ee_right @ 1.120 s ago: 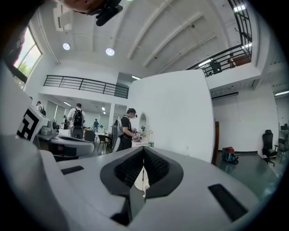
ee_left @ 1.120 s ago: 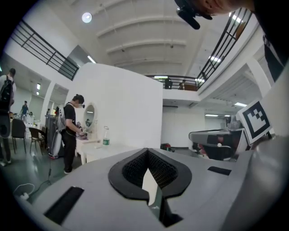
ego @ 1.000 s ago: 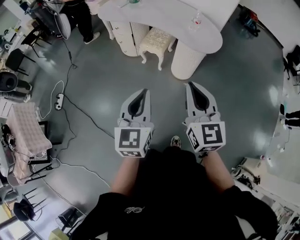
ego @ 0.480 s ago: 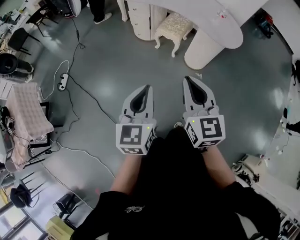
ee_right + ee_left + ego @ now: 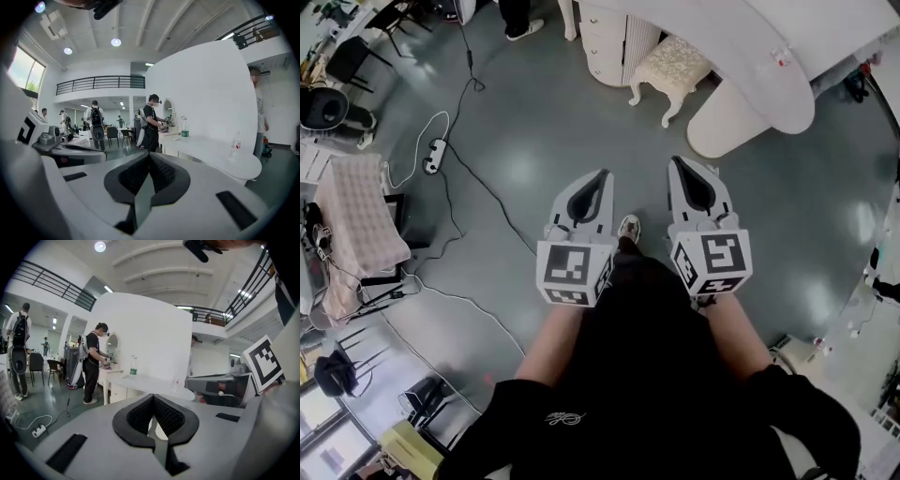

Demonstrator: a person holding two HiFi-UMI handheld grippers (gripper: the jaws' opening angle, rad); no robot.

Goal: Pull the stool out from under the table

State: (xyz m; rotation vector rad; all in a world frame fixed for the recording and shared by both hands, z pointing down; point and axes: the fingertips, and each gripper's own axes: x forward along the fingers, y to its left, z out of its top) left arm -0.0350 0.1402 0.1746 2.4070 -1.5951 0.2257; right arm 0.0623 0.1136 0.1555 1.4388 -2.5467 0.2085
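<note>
As I stand on the grey floor (image 5: 534, 141) with my arms held out ahead, my left tongs (image 5: 602, 174) and my right tongs (image 5: 675, 161) sit side by side with a gap between them, both pointing toward the white desk (image 5: 741, 47) and both well short of it. In the left gripper view the left tongs (image 5: 153, 397) are pressed together with nothing between them, and the right gripper view shows the right tongs (image 5: 149, 155) closed and empty in the same way. The cream stool (image 5: 673, 64), with its patterned seat and curved legs, stands at the desk's near edge between the white drawer unit (image 5: 614, 42) and the round white pedestal (image 5: 727, 120), its far side tucked under the desk top; neither tongs touches it. A small bottle (image 5: 783, 58) stands on the desk. One shoe (image 5: 628, 228) of mine shows between the tongs. Off to the left a power strip (image 5: 437, 148) lies on the floor with its cable trailing, and a person in black (image 5: 93, 364) stands at the far end of the desk
</note>
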